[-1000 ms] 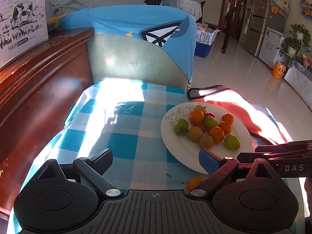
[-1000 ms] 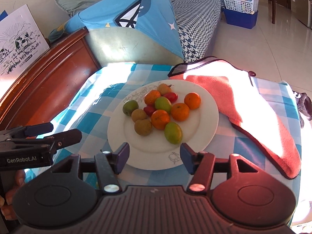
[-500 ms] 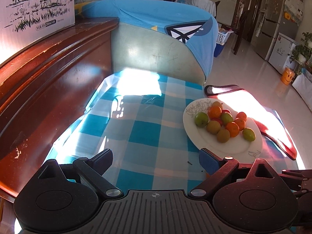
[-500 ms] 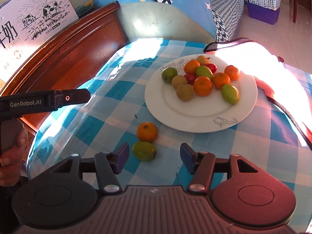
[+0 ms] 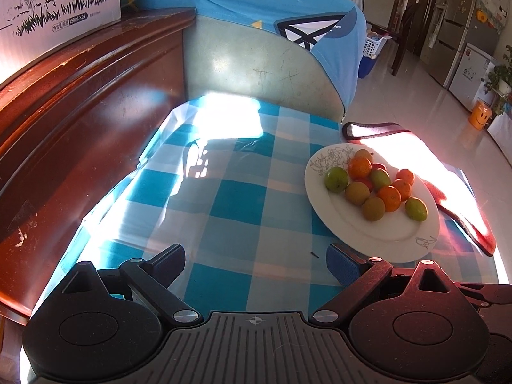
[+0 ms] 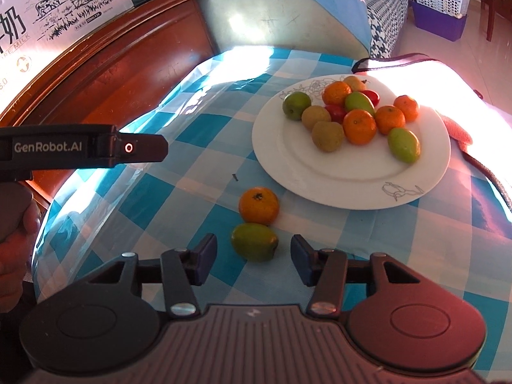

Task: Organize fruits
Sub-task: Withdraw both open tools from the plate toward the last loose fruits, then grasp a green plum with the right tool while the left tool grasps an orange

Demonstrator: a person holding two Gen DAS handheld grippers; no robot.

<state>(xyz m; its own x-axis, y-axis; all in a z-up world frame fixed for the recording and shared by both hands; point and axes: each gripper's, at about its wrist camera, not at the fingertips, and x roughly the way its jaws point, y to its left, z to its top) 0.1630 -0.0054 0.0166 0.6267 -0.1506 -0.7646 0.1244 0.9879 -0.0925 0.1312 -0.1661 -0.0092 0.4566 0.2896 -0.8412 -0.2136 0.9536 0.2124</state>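
Observation:
A white plate on the blue checked tablecloth holds several oranges, green fruits, brown fruits and small red ones. It also shows in the left wrist view. A loose orange and a loose green fruit lie on the cloth in front of the plate. My right gripper is open, its fingers on either side of the green fruit, not touching it. My left gripper is open and empty over bare cloth, left of the plate; its body shows in the right wrist view.
A red-brown wooden headboard runs along the left of the table. A milk carton box stands on it. A sofa back with blue cloth is beyond the table. A red towel lies right of the plate.
Both grippers have pulled back from the plate. The loose orange and green fruit came into the right wrist view and now lie close to the right fingers. The left view swung left.

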